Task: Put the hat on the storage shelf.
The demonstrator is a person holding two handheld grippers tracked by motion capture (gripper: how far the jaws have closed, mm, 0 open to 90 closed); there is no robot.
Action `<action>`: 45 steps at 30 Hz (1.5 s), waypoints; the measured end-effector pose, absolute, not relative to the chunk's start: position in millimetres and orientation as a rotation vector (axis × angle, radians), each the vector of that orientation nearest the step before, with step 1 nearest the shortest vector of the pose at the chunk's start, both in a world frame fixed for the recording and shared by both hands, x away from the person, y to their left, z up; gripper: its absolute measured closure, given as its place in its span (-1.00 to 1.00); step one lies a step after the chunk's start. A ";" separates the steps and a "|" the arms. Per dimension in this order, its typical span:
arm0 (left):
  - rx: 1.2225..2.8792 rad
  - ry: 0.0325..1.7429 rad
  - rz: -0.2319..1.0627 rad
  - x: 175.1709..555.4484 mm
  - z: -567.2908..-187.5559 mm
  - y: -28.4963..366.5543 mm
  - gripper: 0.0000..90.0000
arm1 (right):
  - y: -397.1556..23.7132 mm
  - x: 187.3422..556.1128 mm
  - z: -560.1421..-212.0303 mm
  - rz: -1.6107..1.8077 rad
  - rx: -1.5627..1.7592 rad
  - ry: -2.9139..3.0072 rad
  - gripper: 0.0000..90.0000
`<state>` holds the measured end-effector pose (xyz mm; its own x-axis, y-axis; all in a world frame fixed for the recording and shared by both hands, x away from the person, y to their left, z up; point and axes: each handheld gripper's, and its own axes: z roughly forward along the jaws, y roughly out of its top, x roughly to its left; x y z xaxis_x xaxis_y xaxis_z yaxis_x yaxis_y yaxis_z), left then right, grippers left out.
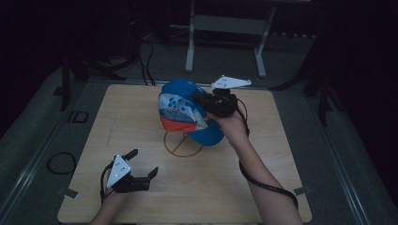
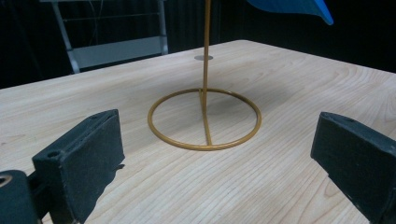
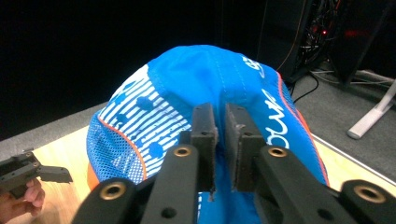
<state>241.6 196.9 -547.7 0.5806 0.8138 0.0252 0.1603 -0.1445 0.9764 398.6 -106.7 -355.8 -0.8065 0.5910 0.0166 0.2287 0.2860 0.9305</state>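
A blue cap (image 1: 190,112) with a striped, dotted panel and an orange edge sits on top of a thin yellow wire stand (image 1: 180,144) near the middle of the wooden counter (image 1: 263,178). The stand's round base lies flat on the wood, and its upright rod rises from the ring into the cap.

The right claw (image 1: 199,99) is at the cap's crown, reaching in from the right side in the high view. In the right gripper view its two black jaws stand close together with only a narrow slit between them, right over the blue cloth (image 3: 210,79). Whether a fold of the cloth is pinched in that slit cannot be told; the jaws lie against the top of the cap.

The left claw (image 1: 143,164) rests low over the near left part of the counter, well apart from the cap. Its jaws are spread wide with nothing between them. In the left gripper view they frame the stand's ring (image 2: 204,119), which lies farther off on the bare wood, with an edge of the cap (image 2: 299,8) hanging above.
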 end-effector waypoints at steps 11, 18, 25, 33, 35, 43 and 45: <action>1.653 0.824 0.684 242.2 -548.7 197.0 -0.94 | -93.7 395.2 -360.7 1.483 0.697 2.260 0.36; 1.653 0.827 0.680 242.2 -549.3 196.9 -0.94 | -97.1 391.0 -356.7 1.447 0.687 2.220 0.24; 1.650 0.828 0.677 241.9 -549.5 197.4 -0.94 | -103.6 390.5 -356.7 1.454 0.713 2.216 0.17; 1.653 0.829 0.668 242.1 -550.4 197.5 -0.94 | -114.5 377.1 -354.7 1.495 0.681 2.217 -0.07; 1.653 0.829 0.668 241.8 -550.4 197.4 -0.94 | -118.3 373.6 -354.9 1.496 0.681 2.206 -0.15; 1.648 0.836 0.662 241.6 -550.9 197.6 -0.94 | -140.2 362.8 -367.3 1.581 0.680 2.259 -0.64; 1.647 0.836 0.663 241.3 -551.0 197.7 -0.94 | -145.7 359.5 -372.2 1.600 0.680 2.264 -0.66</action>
